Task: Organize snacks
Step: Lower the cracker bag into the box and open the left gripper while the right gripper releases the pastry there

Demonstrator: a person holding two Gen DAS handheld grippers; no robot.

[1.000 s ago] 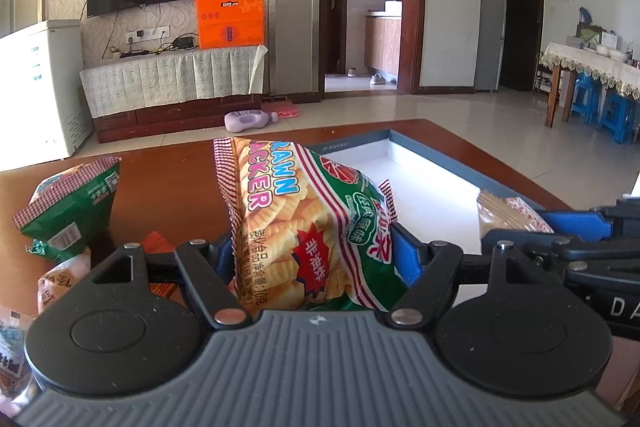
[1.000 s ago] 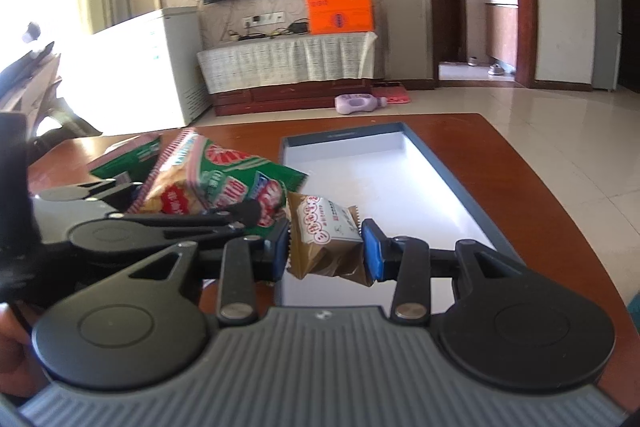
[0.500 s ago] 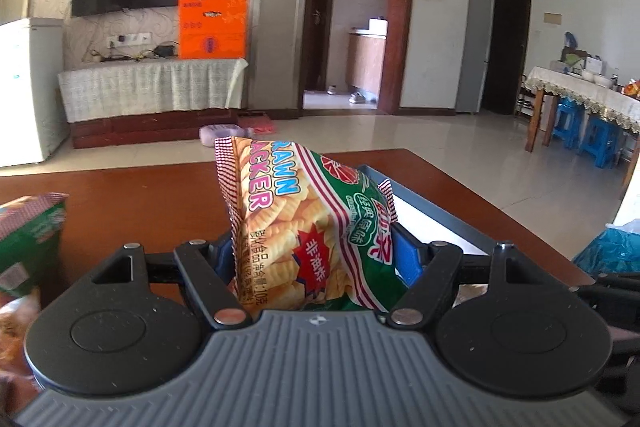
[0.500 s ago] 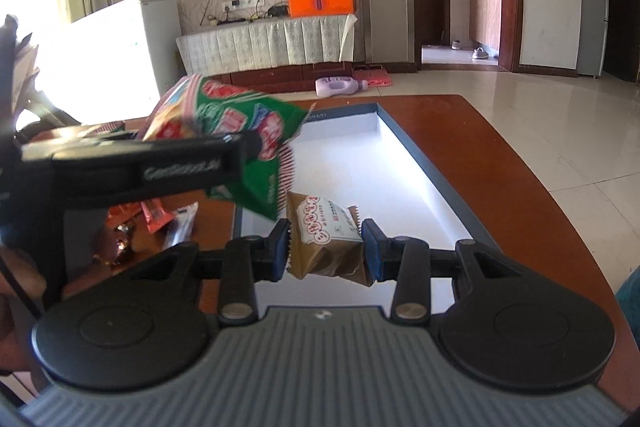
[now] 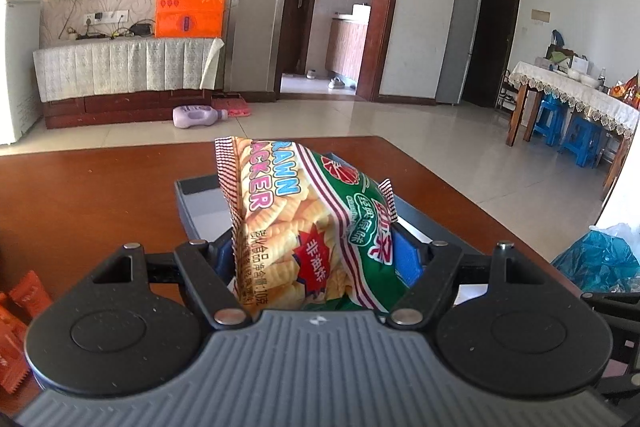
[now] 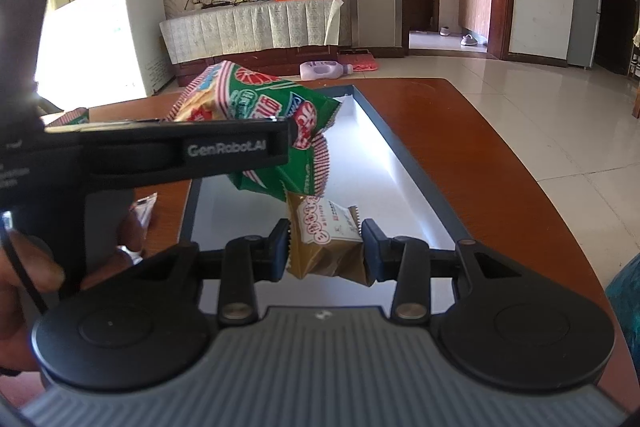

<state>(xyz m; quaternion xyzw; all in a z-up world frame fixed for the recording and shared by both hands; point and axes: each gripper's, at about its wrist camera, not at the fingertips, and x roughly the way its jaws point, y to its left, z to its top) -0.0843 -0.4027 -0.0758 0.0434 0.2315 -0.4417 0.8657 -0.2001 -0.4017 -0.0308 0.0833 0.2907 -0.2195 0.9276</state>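
The left gripper is squeezed shut on a prawn cracker bag. The bag is green, yellow and red, and it sticks up between the two blue pads. The bag is in the air, above the near end of the tray. The tray is long, with a dark rim and a white floor, and it sits on the brown table.

From the right wrist camera, the same prawn cracker bag hangs over the left side of the tray, and it does not touch the tray's floor. The left gripper shows here from the side as a black bar with white letters. It reaches in from the left of the tray. A hand holds its handle.

The right gripper is closed on a small brown snack pack. The pack has a white label with red marks. Its two sides are pinched by the dark fingers. This pack is also above the near end of the tray, just under the prawn cracker bag.

Some orange snack packs lie on the table to the left of the tray. Another green bag peeks out far to the left of the tray. Past the far end of the tray, a purple bottle lies on the floor.
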